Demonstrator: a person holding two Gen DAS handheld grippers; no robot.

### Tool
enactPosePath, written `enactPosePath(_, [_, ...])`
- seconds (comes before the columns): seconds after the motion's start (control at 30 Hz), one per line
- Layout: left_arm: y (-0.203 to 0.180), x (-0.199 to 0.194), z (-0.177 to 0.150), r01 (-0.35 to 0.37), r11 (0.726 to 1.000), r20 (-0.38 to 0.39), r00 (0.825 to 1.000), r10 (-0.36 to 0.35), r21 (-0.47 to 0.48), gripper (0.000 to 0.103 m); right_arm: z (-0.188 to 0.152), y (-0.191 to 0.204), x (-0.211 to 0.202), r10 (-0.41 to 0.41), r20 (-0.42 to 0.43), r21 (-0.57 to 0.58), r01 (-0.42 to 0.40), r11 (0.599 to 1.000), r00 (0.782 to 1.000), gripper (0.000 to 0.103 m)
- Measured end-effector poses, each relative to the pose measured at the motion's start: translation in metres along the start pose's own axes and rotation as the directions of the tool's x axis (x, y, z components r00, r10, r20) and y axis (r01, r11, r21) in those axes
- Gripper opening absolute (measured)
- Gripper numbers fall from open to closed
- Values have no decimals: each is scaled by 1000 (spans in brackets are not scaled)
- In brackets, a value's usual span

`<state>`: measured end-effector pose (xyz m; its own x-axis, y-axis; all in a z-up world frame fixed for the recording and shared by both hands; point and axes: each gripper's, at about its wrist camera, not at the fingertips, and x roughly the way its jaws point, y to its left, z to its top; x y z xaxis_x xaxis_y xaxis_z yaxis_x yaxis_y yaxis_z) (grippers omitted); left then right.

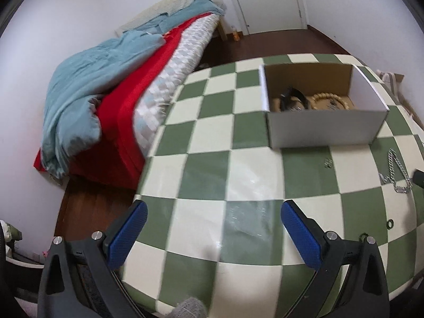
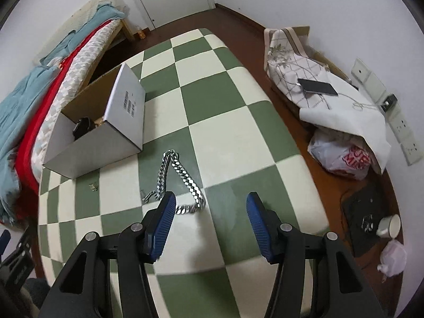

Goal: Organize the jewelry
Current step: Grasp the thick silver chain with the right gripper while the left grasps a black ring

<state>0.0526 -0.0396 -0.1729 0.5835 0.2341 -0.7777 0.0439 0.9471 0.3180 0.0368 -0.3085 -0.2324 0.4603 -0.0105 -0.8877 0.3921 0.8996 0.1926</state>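
A thick silver chain (image 2: 182, 180) lies on the green and cream checkered table (image 2: 225, 111), folded into a loop. My right gripper (image 2: 210, 206) is open just above it, its left pad (image 2: 163, 222) over the chain's near end. The chain also shows at the right edge of the left wrist view (image 1: 394, 171). An open white cardboard box (image 1: 323, 127) stands behind it, holding a black item (image 1: 292, 100) and a beaded bracelet (image 1: 331, 100). The box also shows in the right wrist view (image 2: 100, 137). My left gripper (image 1: 213, 209) is open and empty over the table. Two small dark rings (image 1: 389, 224) and a small metal piece (image 1: 328, 162) lie on the table.
A bed with blue, red and patterned bedding (image 1: 111, 84) runs along the table's left side. A door (image 1: 265, 0) is at the back. On the right, the floor holds a covered pile with a phone (image 2: 316, 87), a plastic bag (image 2: 341, 159) and a cup (image 2: 389, 225).
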Motion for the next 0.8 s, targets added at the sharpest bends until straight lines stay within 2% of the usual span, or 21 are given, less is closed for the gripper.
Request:
enactPosePath(0.1, [-13, 0, -3, 30, 999, -5, 1000, -30, 14, 103, -1, 14, 19, -61, -15, -70, 60, 996, 998, 58])
enactPosePath(0.2, [-28, -5, -6, 84, 996, 4, 996, -85, 41, 103, -4, 32, 22, -142, 26, -186, 144, 972, 990, 30])
enactPosePath(0.23, [-33, -7, -7, 96, 994, 7, 995, -96, 51, 103, -4, 34, 22, -132, 25, -200, 134, 971, 991, 9])
enactPosePath(0.37, [-65, -12, -14, 183, 976, -10, 983, -183, 118, 103, -9, 28, 16, -135, 15, -230, 135, 964, 991, 8])
enactPosePath(0.67, [-112, -16, -31, 285, 937, -57, 959, -279, 201, 102, -31, -21, -9, -76, -26, -93, 73, 993, 997, 8])
enactPosePath(0.77, [-121, -16, -34, 298, 929, -65, 954, -291, 217, 92, -37, -25, -10, -71, -28, -81, 69, 994, 997, 8])
enactPosePath(0.8, [-122, -15, -34, 299, 928, -69, 954, -291, 220, 86, -38, -25, -11, -71, -29, -79, 68, 995, 997, 8])
